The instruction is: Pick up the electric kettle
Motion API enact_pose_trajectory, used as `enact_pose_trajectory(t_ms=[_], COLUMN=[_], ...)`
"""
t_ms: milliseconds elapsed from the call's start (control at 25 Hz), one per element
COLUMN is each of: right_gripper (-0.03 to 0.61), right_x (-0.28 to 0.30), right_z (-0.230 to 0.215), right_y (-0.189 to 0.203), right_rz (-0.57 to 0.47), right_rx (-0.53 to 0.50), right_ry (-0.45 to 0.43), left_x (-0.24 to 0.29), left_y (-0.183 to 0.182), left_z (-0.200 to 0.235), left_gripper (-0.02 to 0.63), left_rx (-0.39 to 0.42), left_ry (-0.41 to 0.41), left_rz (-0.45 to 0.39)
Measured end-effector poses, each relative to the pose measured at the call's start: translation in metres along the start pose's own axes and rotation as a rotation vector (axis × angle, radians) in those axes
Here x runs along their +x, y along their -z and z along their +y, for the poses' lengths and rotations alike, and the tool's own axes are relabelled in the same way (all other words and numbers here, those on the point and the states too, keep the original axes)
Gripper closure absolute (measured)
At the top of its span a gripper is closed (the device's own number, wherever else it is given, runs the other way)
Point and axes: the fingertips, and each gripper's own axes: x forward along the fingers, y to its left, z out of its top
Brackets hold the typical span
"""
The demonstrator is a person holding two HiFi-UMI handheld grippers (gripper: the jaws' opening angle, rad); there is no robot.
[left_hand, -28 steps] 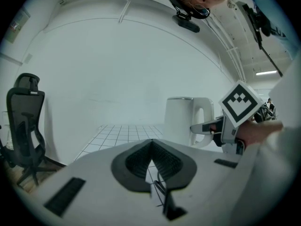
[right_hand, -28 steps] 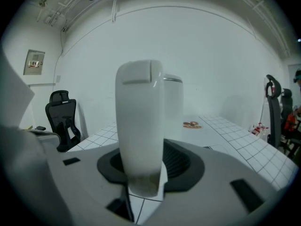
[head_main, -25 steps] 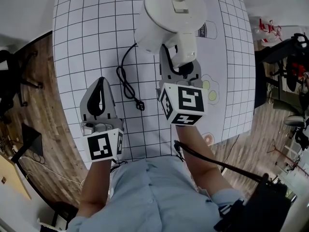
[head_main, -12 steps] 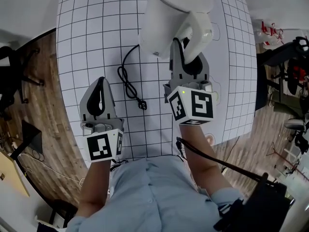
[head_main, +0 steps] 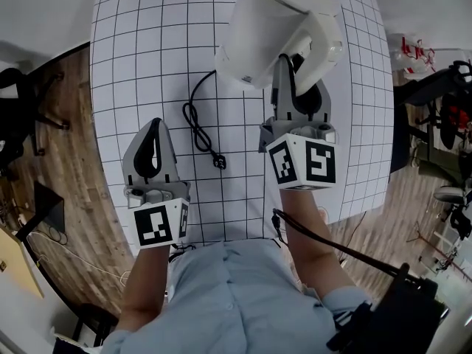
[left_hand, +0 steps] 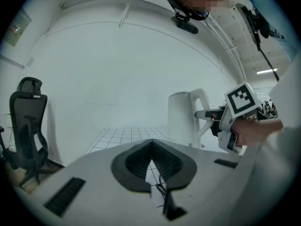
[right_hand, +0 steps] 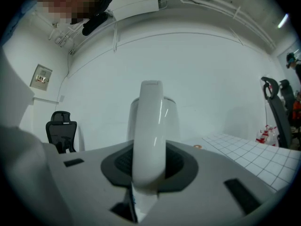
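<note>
Right claw [head_main: 297, 94] has just been closing, and now it's clamped on the handle [right_hand: 149, 126] of the white kettle [head_main: 265, 28], which sits out over the far side of the gridded table [head_main: 147, 50]. Left claw [head_main: 155, 127] hovers near the front edge, jaws together on nothing, with the black cord [head_main: 198, 124] just ahead.

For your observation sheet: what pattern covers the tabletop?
Black grid lines on a white tabletop, clearest in the head view.
</note>
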Motion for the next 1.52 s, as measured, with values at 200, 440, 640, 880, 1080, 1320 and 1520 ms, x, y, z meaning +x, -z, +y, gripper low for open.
enact_pose_trajectory(t_ms=[200,440,640,880,1080,1320,1520], right_gripper=[0.503,0.503,0.503,0.503,0.503,0.503,0.503], right_x=[-0.004,-0.017,-0.044,-0.081,-0.113,-0.137,-0.147], right_z=[-0.011,-0.021,-0.045,-0.079,-0.106,-0.133,-0.148], right_y=[-0.023,-0.047,-0.058,-0.057,-0.04,-0.007,0.014], right_rz=[-0.057,-0.102,-0.123,-0.124,-0.1,-0.057,-0.042], right_rx=[-0.018,-0.049,-0.073,-0.084,-0.081,-0.061,-0.047], right_ry=[0.01,0.051,0.1,0.166,0.226,0.279,0.317], left_x=[-0.003,-0.013,-0.016,-0.019,-0.021,-0.025,-0.027], left_y=[-0.006,-0.016,-0.022,-0.028,-0.025,-0.016,-0.009], left_z=[-0.007,-0.008,-0.031,-0.067,-0.096,-0.117,-0.123], left_gripper=[0.614,0.614,0.614,0.614,0.614,0.614,0.614], left_rx=[0.012,0.019,0.03,0.048,0.073,0.103,0.13], left_ry=[0.001,0.016,0.056,0.122,0.185,0.227,0.238], left_rz=[-0.018,-0.037,-0.049,-0.062,-0.055,-0.023,0.006])
